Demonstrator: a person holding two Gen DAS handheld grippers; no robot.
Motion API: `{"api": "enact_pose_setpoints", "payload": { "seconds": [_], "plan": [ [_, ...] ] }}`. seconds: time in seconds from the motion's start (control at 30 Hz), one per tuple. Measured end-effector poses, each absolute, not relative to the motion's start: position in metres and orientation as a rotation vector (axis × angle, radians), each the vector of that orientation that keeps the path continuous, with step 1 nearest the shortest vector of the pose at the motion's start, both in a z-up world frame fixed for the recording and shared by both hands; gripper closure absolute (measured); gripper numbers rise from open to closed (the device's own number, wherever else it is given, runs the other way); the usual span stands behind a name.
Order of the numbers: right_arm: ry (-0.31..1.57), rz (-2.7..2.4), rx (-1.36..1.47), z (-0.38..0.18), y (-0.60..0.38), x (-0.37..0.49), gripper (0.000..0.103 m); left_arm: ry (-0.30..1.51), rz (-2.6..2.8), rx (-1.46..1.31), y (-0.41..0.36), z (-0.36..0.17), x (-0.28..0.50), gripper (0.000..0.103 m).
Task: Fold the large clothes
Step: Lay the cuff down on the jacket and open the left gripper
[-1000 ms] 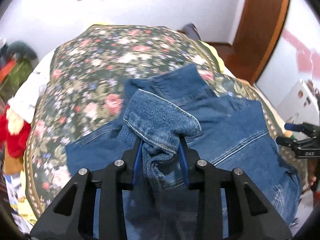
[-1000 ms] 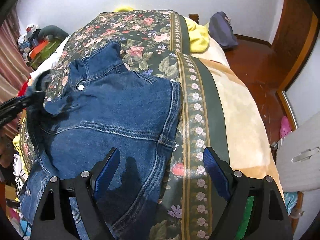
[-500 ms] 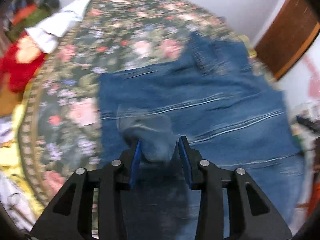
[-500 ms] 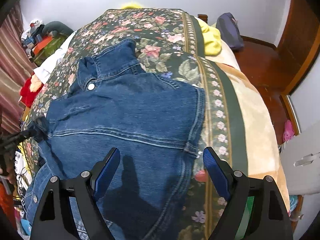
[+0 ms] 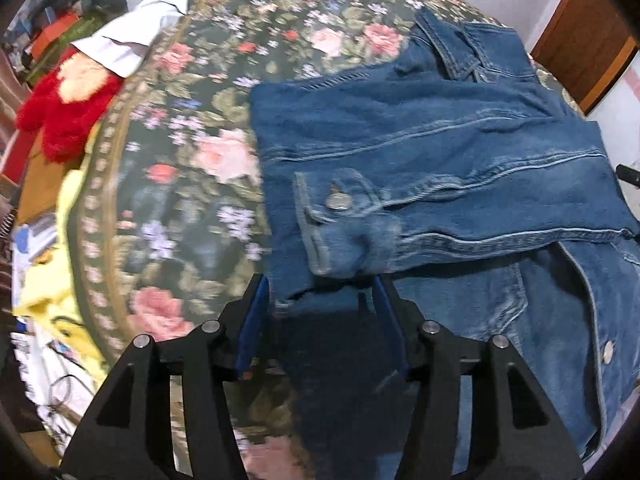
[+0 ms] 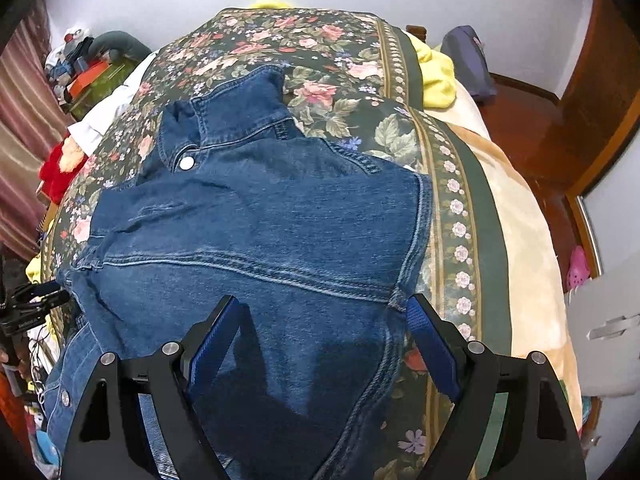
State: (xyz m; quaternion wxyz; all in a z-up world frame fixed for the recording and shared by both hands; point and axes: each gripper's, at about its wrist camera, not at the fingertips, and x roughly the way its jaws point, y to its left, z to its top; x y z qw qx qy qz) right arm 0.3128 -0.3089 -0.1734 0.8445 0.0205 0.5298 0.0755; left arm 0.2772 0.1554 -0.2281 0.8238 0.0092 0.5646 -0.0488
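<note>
One denim jacket [image 6: 256, 232] on one floral bedspread [image 6: 328, 60]; two tongs, left [image 5: 320, 300] and right [image 6: 324, 320], both spread wide, gripping nothing

Home bedroom — floral bedspread [image 6: 340, 64], plush toy [image 5: 64, 96].

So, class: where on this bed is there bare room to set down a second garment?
Free: the floral bedspread beyond the denim jacket's collar, and the beige blanket strip along its right. Crowded: the left edge, by the red plush toy and white cloth.

No legible text — labels, signs, none.
</note>
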Motion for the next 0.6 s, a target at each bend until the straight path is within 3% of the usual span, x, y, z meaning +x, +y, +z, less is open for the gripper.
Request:
{"api": "enact_pose_setpoints", "payload": {
  "seconds": [0.37, 0.6],
  "plan": [
    [1.096, 0.165, 0.191, -0.161, -0.347, 0.357, 0.019, 1.129, -0.014, -0.2, 0.214, -0.207, 0.359, 0.037],
    [1.102, 0.251, 0.168, -0.153, -0.323, 0.415, 0.019, 1.181, -0.063, -0.236, 0.191, -0.228, 0.425, 0.037]
  ]
}}
